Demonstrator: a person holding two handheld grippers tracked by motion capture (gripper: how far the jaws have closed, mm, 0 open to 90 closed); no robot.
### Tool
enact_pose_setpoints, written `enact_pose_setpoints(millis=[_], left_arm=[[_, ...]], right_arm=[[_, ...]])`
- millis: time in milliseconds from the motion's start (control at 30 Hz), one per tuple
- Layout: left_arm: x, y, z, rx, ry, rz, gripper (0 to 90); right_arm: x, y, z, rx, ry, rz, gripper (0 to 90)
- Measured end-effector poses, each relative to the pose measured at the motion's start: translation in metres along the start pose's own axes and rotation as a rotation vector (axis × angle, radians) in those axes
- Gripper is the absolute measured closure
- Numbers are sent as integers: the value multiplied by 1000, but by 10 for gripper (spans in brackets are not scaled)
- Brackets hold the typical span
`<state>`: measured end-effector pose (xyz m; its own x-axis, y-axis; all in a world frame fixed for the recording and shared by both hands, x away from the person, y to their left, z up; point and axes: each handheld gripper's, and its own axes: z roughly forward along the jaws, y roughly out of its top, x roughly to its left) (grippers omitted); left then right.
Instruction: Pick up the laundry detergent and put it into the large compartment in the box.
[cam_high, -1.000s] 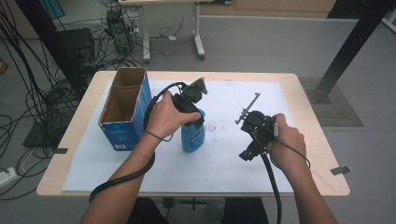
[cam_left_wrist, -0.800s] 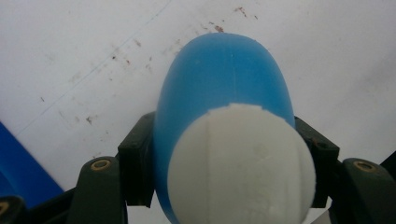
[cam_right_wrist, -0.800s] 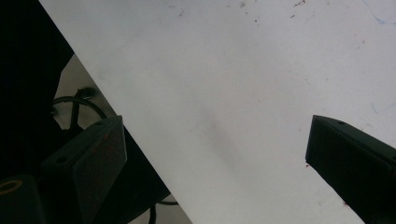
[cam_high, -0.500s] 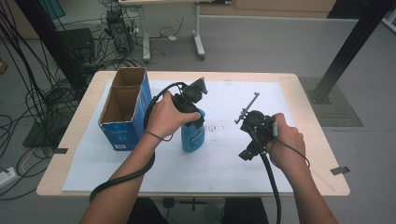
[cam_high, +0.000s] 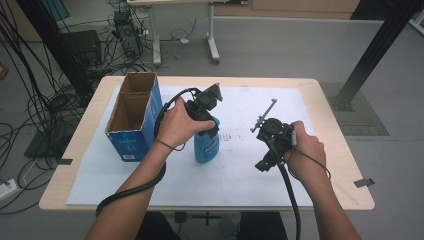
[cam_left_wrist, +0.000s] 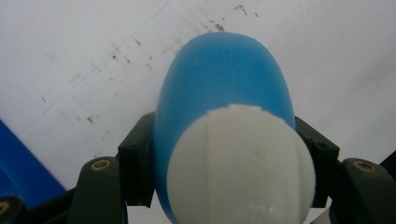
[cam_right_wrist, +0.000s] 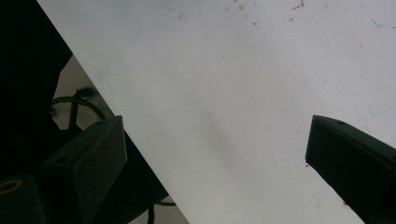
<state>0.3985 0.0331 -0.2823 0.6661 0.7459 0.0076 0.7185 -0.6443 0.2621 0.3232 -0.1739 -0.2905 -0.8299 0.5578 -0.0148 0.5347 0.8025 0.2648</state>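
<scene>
Open blue box (cam_high: 131, 120) (2 compartments), table (cam_high: 345, 165) left.

High view overhead facing forward, gripper views close (shared white sheet (cam_high: 240, 165))

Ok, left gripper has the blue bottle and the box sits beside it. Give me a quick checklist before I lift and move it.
1. Left gripper shut on the bottle: ok, a jaw presses each side just below the white cap.
2. Bottle upright: ok, it stands on the white sheet in the high view.
3. Box open on top: ok, both compartments look empty.
4. Bottle clear of the box: ok, a gap shows between them.
5. Right gripper out of the way: ok, open, holding nothing, off to the bottle's right.
6. Grip firm enough to lift: cannot tell.
</scene>
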Motion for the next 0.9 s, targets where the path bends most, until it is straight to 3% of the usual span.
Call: enact_pose_setpoints(millis=[900], left_arm=[[1,-1,-2,0,-16,-10,375]], right_arm=[[-6,-2,3,-3,8,13,52]])
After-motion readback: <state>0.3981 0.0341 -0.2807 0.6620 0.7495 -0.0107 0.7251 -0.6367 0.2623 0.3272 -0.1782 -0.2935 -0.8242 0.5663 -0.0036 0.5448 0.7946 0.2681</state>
